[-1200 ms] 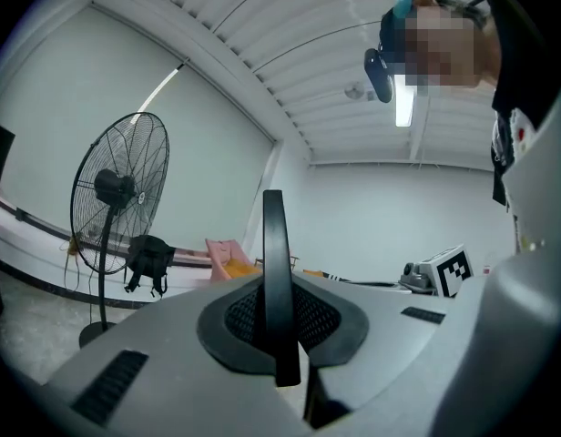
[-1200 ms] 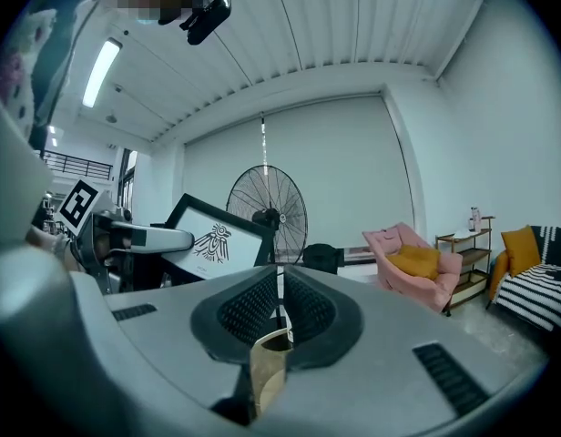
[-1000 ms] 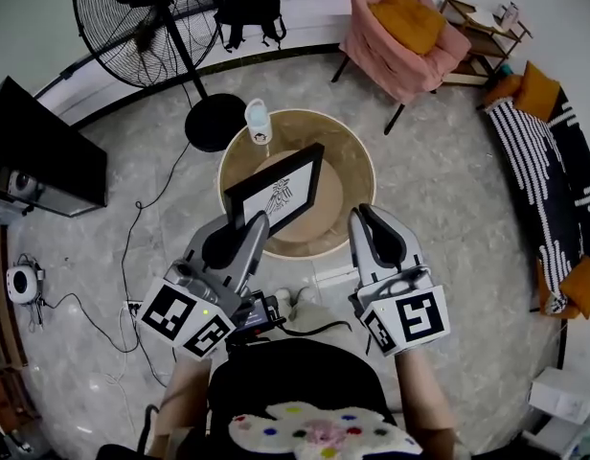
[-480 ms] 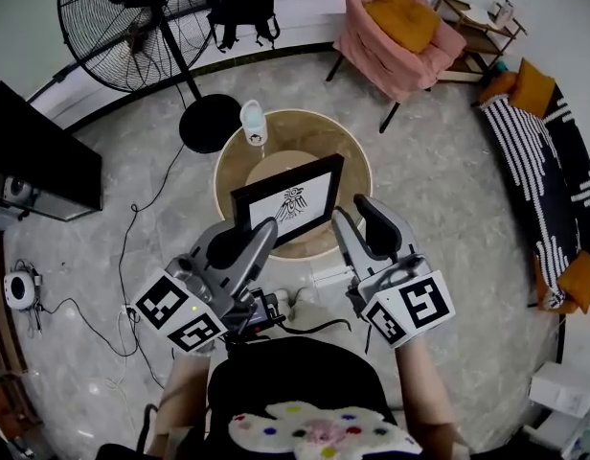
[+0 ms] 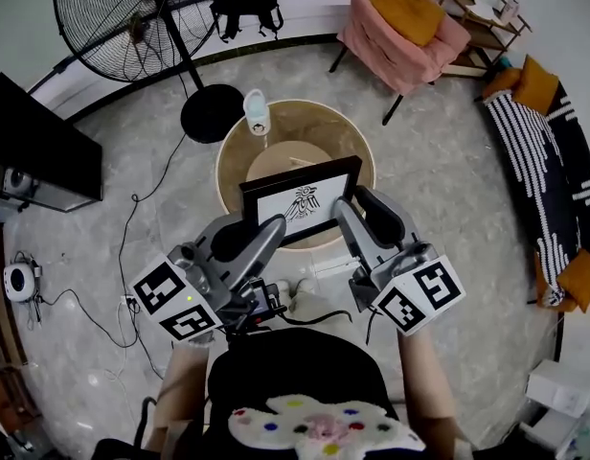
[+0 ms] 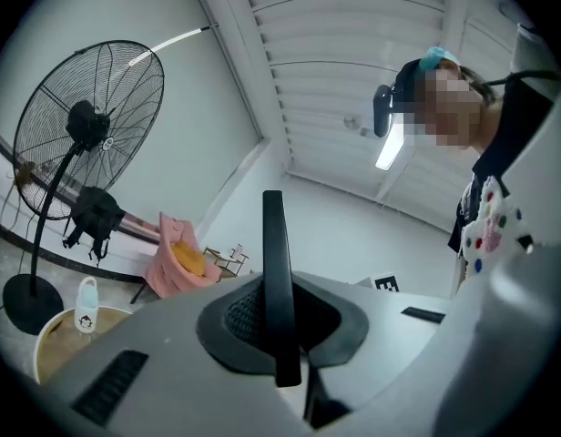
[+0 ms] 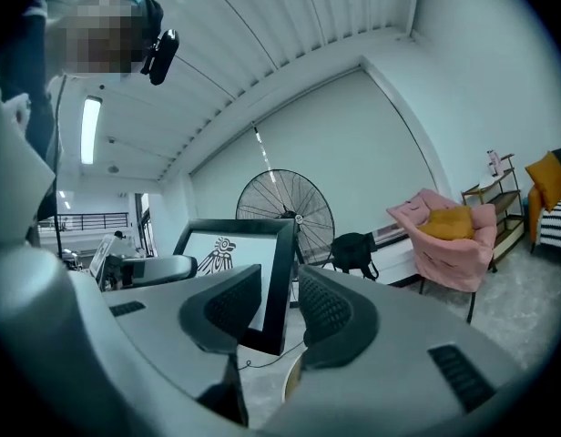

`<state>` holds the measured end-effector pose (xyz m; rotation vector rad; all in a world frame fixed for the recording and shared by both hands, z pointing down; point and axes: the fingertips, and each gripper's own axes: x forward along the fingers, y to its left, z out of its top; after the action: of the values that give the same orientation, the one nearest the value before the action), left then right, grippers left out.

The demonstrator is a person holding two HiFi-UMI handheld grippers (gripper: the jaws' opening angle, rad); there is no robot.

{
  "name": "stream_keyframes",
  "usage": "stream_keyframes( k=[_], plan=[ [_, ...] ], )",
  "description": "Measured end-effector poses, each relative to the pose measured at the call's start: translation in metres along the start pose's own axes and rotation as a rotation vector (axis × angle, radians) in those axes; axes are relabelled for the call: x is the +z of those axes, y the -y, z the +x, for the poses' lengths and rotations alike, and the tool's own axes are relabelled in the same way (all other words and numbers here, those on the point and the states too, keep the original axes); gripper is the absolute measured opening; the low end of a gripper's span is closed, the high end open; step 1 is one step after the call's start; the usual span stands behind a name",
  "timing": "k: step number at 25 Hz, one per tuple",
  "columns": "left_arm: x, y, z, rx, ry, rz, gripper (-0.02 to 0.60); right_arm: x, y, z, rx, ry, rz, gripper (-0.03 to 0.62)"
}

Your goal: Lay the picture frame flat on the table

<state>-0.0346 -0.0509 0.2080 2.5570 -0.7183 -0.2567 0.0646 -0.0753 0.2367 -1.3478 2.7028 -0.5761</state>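
Over the table, left tongs clamp the picture frame; right tongs have just been opening, the frame's edge between them.

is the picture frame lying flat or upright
upright, not flat: the left tongs clamp the picture frame by its edge, seen vertical in the left gripper view

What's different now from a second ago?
The picture frame swung round to face the person squarely. The right claw has just been opening and now straddles its right edge without gripping. The left claw stays clamped on the left edge. The table, bottle and fan are unchanged.
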Motion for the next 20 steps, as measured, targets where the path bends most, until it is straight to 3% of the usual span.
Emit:
stream_keyframes(
  k=[2,13,20],
  plan=[
    [-0.002,0.003,0.001,-0.005,-0.008,0.006,0.031,-0.001,0.002,-0.002,-0.013,-0.003,0.003,0.094],
    [-0.002,0.000,0.006,0.023,-0.004,0.016,0.032,0.005,0.006,-0.005,-0.050,0.021,0.065,0.086],
    [-0.008,-0.009,0.004,0.120,-0.023,0.047,0.069,0.003,0.010,-0.009,-0.126,0.026,0.059,0.084]
  ],
)
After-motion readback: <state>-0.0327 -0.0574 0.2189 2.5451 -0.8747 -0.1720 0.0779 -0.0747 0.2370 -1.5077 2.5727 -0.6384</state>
